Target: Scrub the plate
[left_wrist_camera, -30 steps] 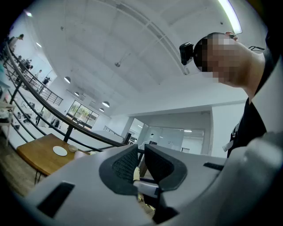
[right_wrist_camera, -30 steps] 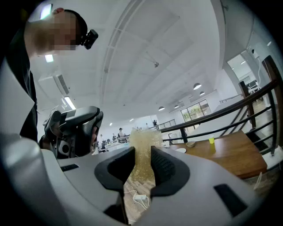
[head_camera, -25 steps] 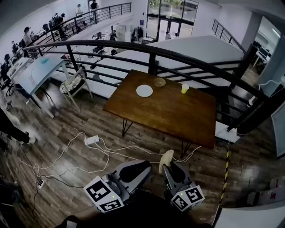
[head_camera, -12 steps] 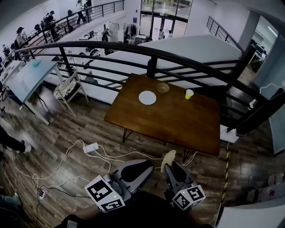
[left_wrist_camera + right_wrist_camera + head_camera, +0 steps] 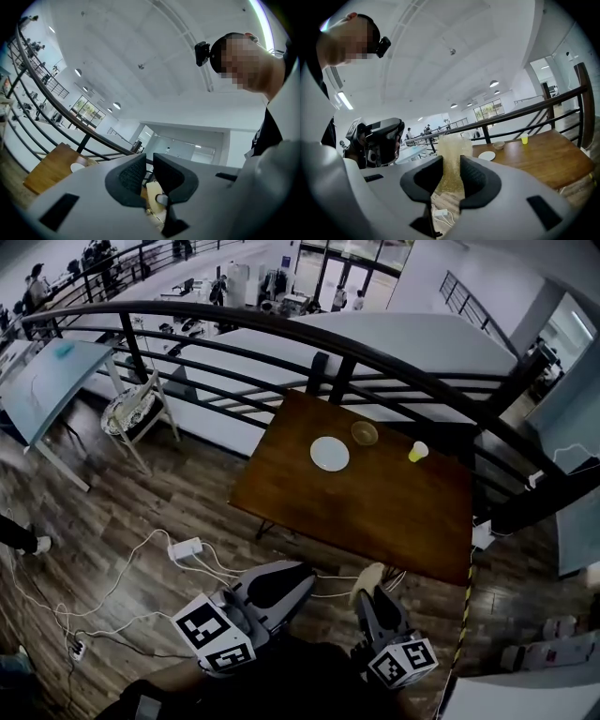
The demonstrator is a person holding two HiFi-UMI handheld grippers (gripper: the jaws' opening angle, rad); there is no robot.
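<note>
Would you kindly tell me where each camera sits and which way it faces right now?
Head view: head-mounted, facing steeply down at the brown wooden table and round white plate; the left gripper and right gripper show at the bottom.
Left gripper view: on the left gripper, tilted up toward the ceiling; its empty, nearly closed jaws and the person's shoulder show.
Right gripper view: on the right gripper, facing the table; its jaws clamp a beige sponge.
All three show the table and plate.

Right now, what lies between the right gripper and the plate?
In the head view, only a strip of floor with white cables, then bare tabletop, separates the right gripper, shut on a sponge, from the plate.
</note>
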